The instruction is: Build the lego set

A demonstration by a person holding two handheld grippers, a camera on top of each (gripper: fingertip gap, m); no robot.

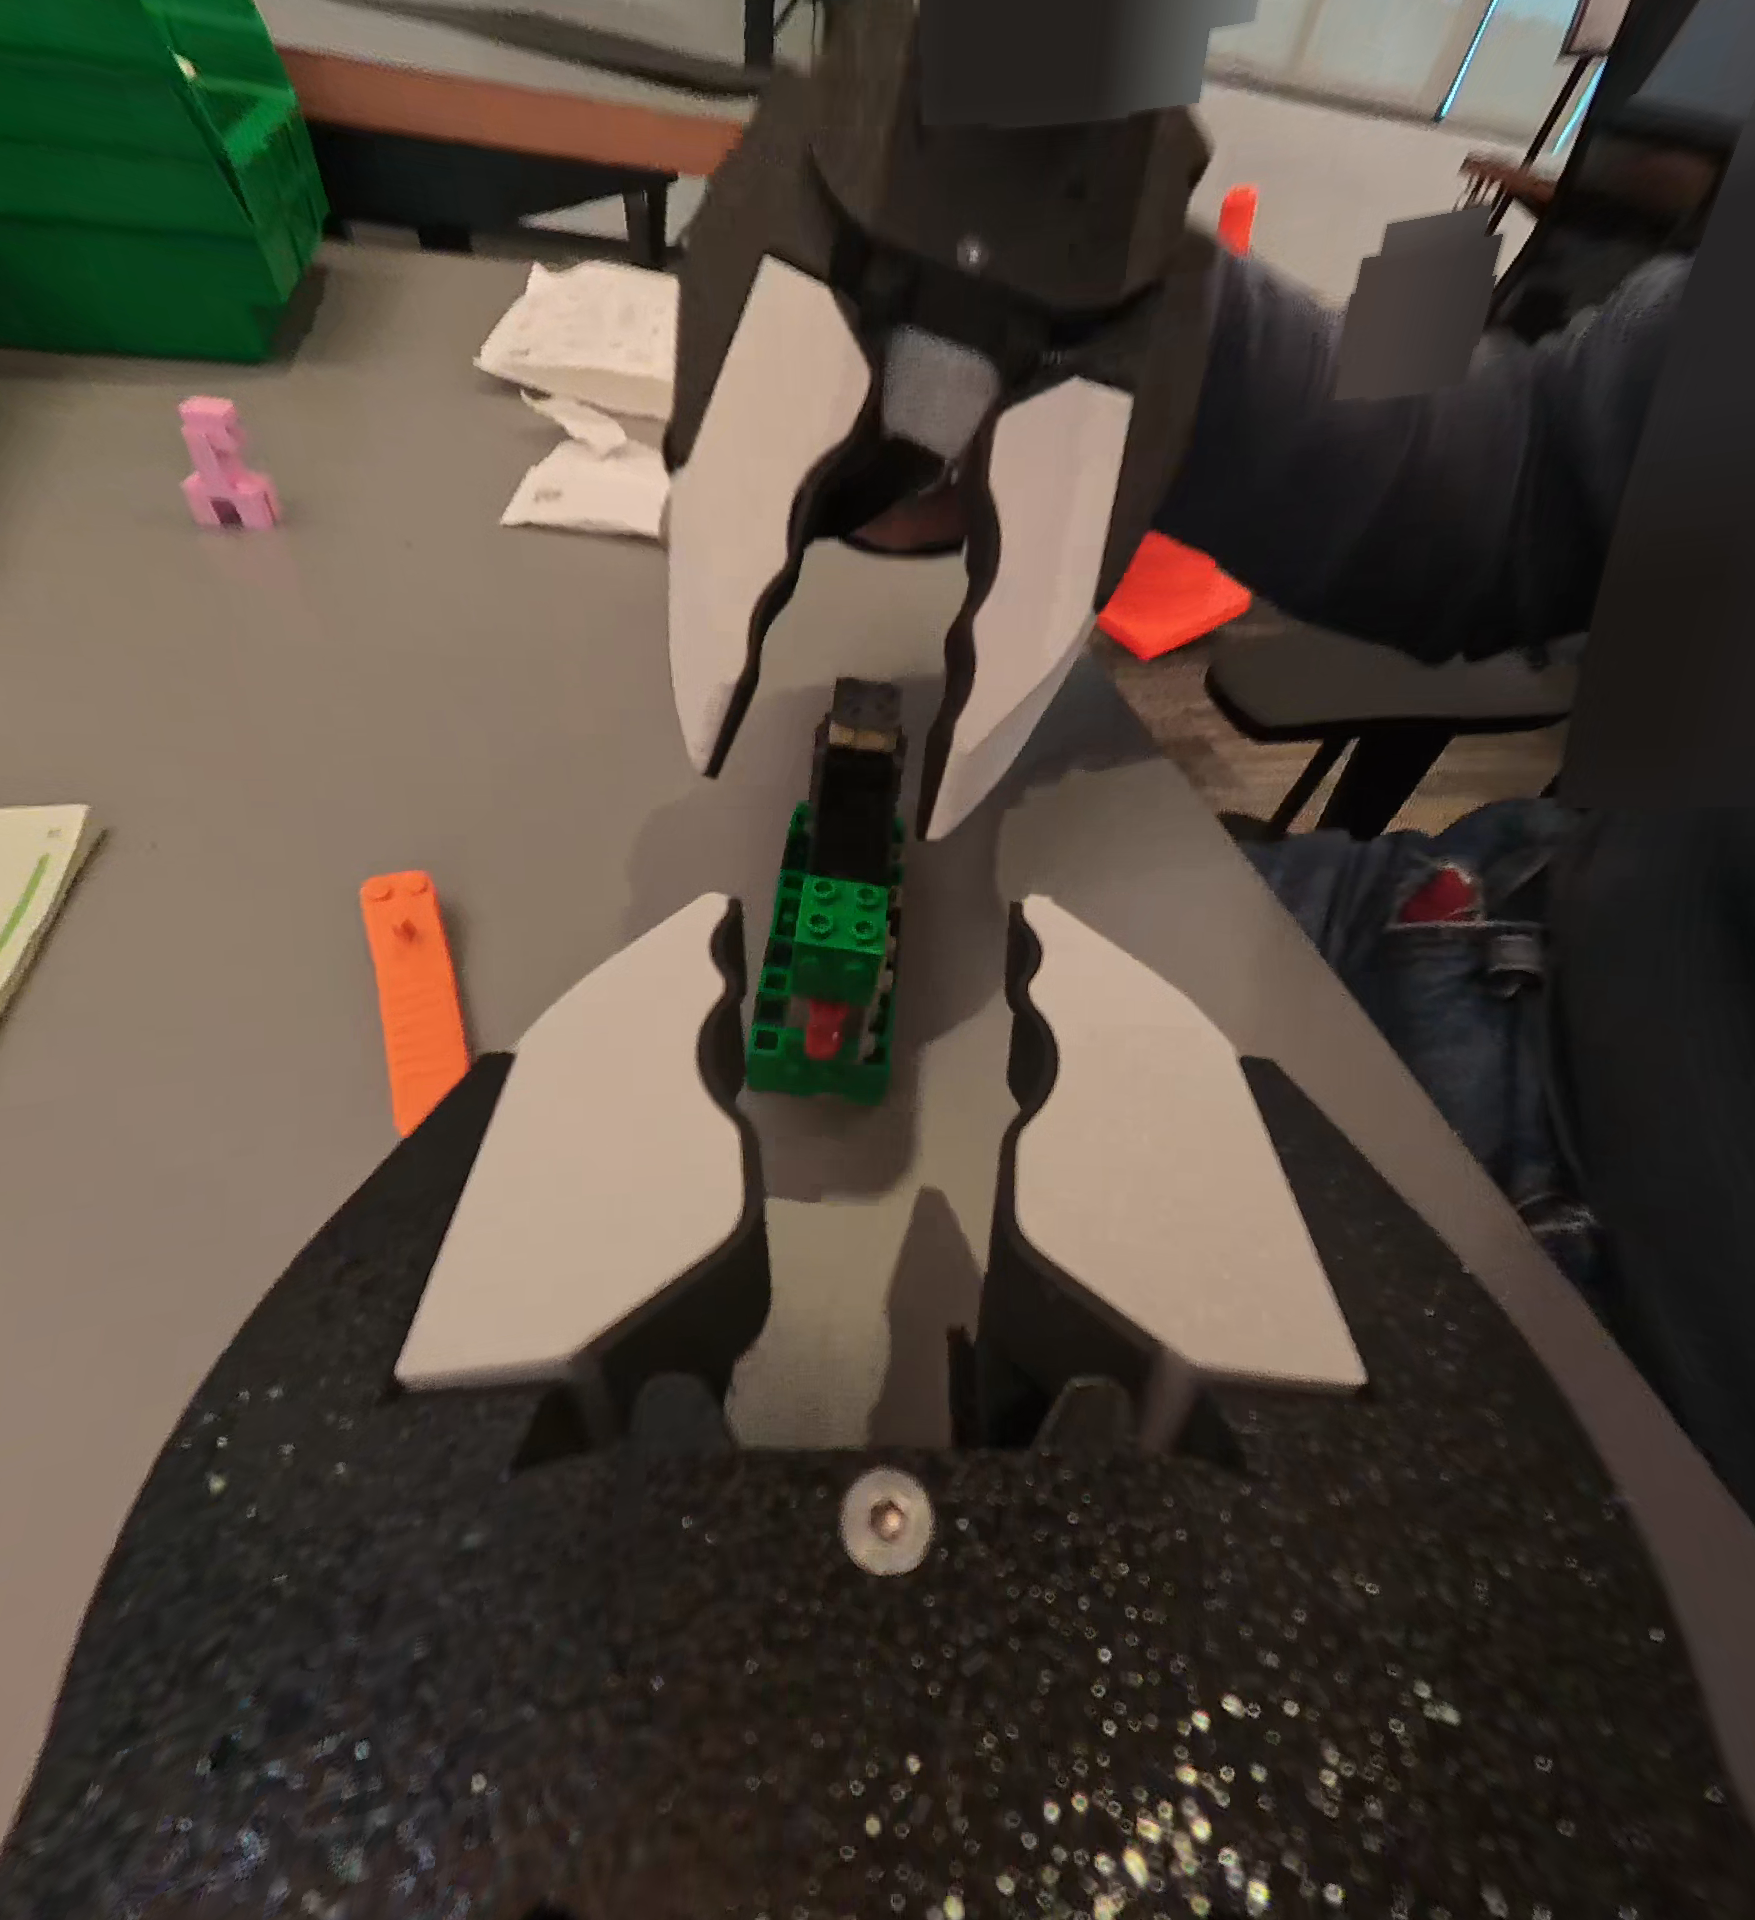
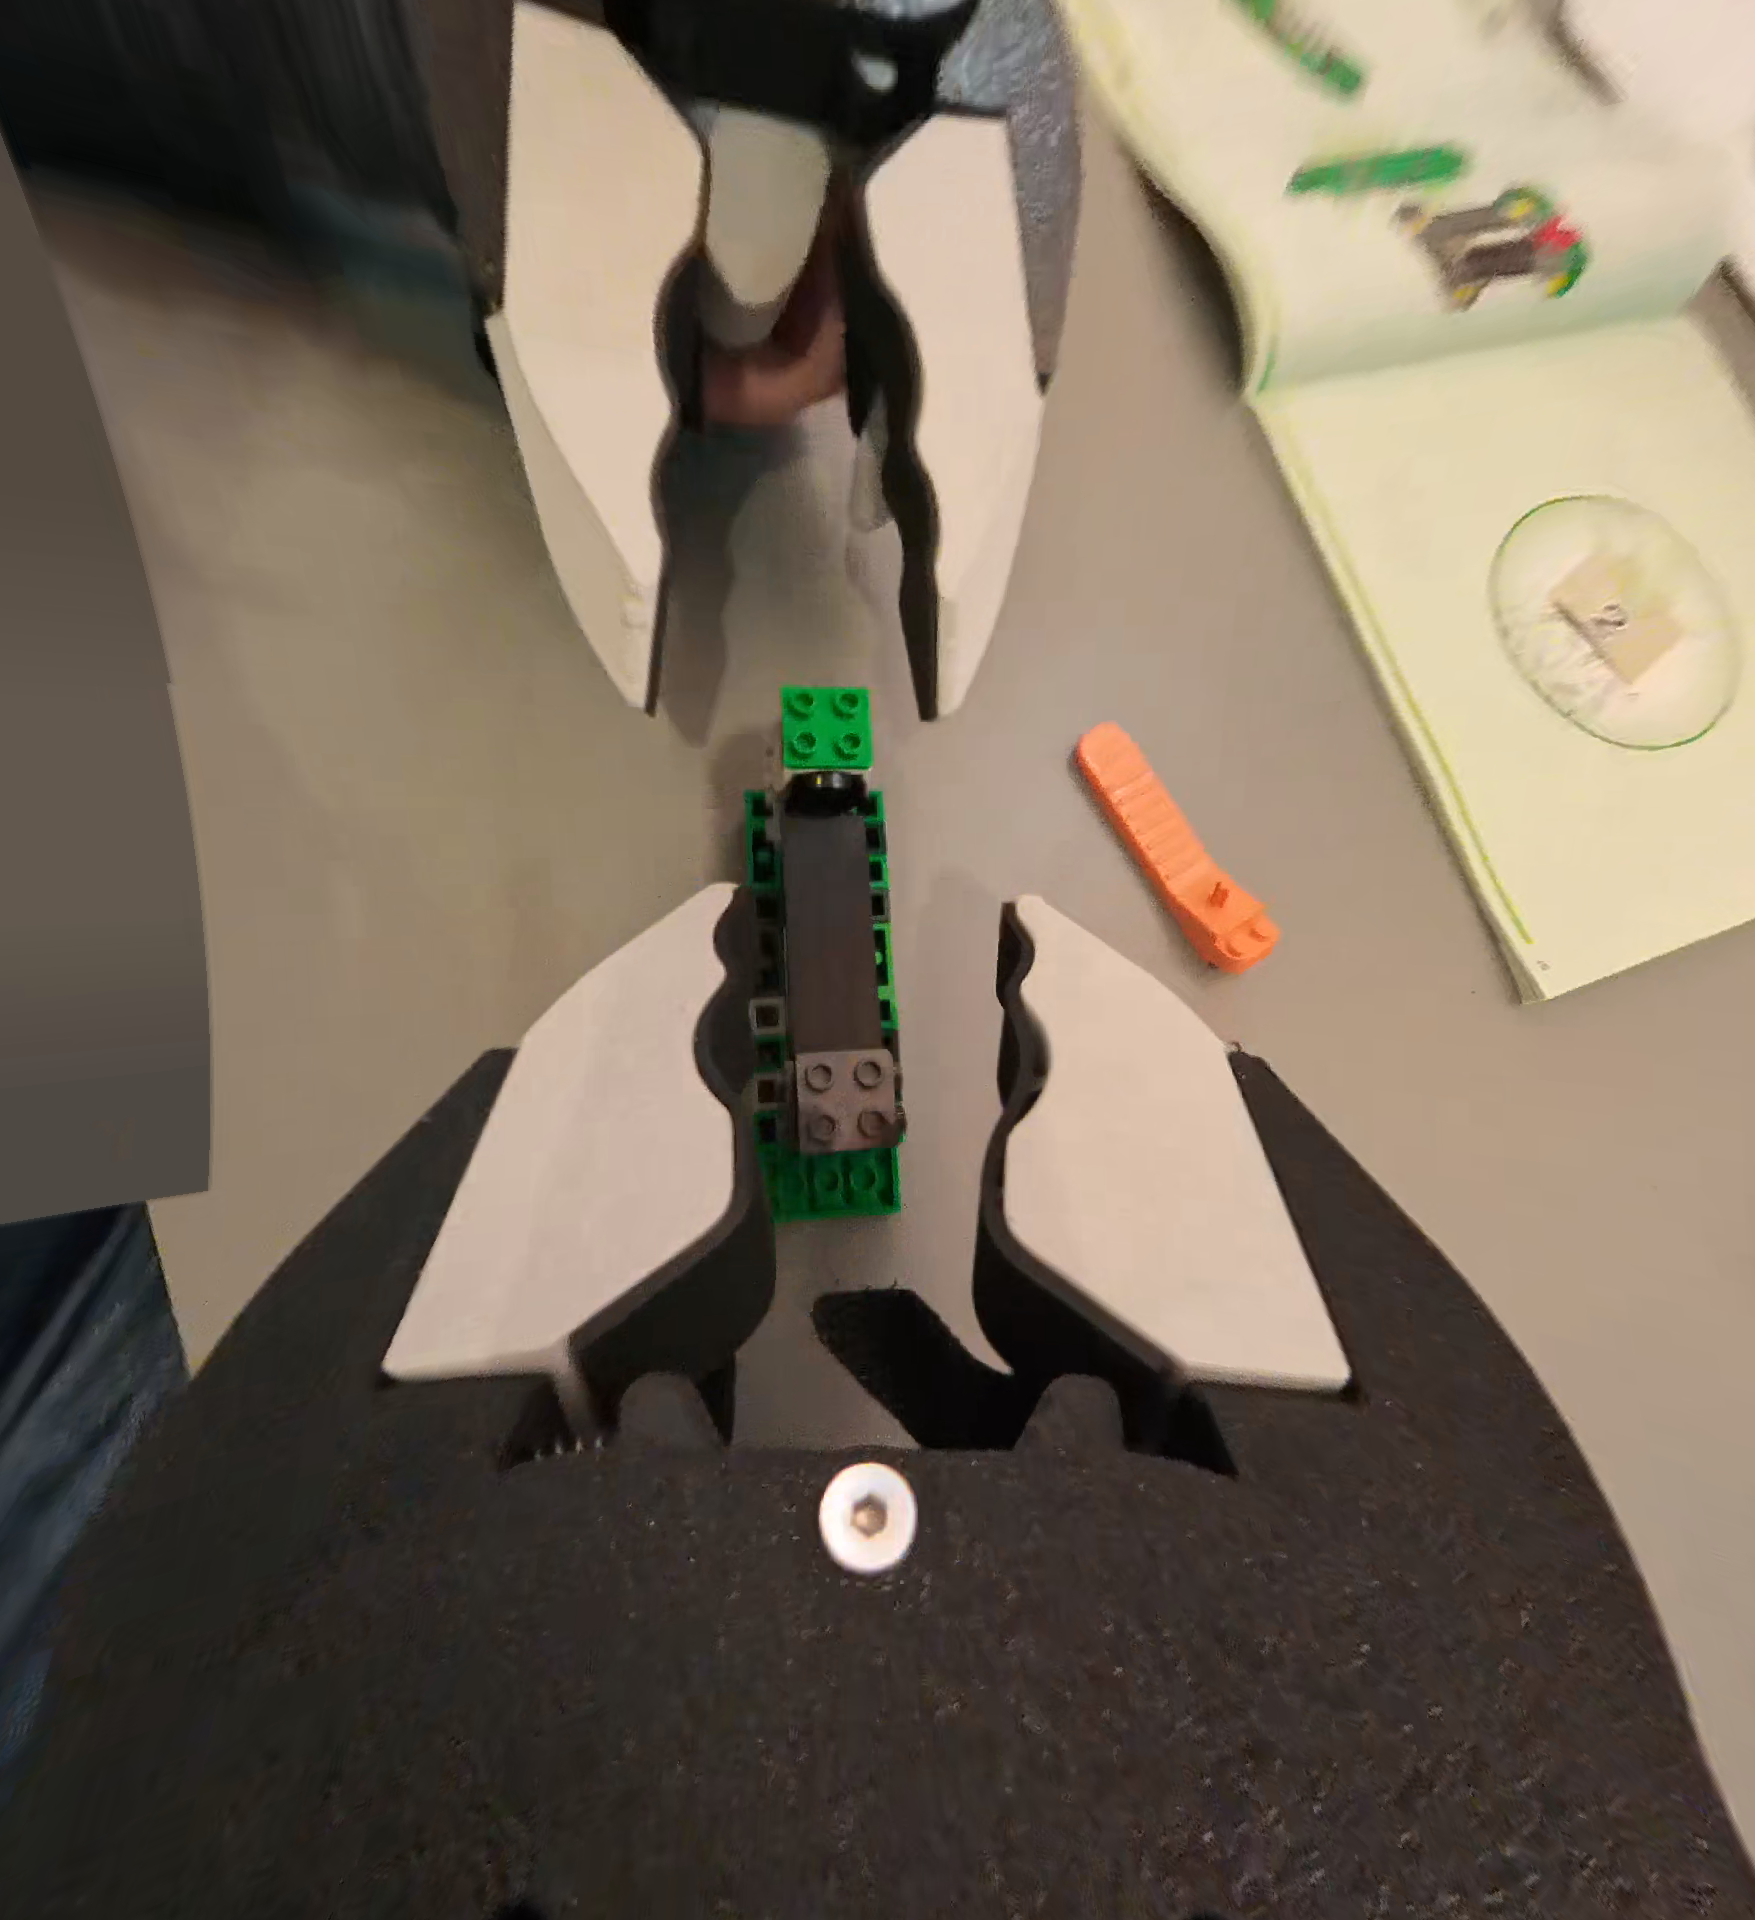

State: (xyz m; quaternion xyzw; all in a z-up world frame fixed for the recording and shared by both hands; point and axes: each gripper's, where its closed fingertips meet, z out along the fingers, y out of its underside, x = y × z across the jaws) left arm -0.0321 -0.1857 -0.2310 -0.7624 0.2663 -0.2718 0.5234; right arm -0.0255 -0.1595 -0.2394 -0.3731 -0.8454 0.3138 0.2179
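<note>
Your left gripper [image 1: 868, 914] sits low over the grey table [image 1: 229, 727] with its jaws apart and nothing between them, the fingertips flanking the near end of the lego model [image 1: 826, 966] without clearly touching it. Your right gripper [image 2: 862, 914] comes in from the opposite end, jaws likewise spread and empty; its left finger [image 2: 634, 1101] lies just beside the model's flank, though you cannot tell whether it makes contact. The model itself rests flat on the table between the two tools: a long green base, a black block along the top, a green four-stud brick at one end, a grey four-stud brick at the other, and a small red piece poking from the green end. Farther left in the left wrist view lies the orange brick separator [image 1: 414, 997], and beyond it a small pink lego figure [image 1: 221, 468] stands well apart. The open instruction booklet [image 2: 1475, 582] lies off to the right in the right wrist view. Judging by this, the body is partly assembled, and no loose bricks are in view.
</note>
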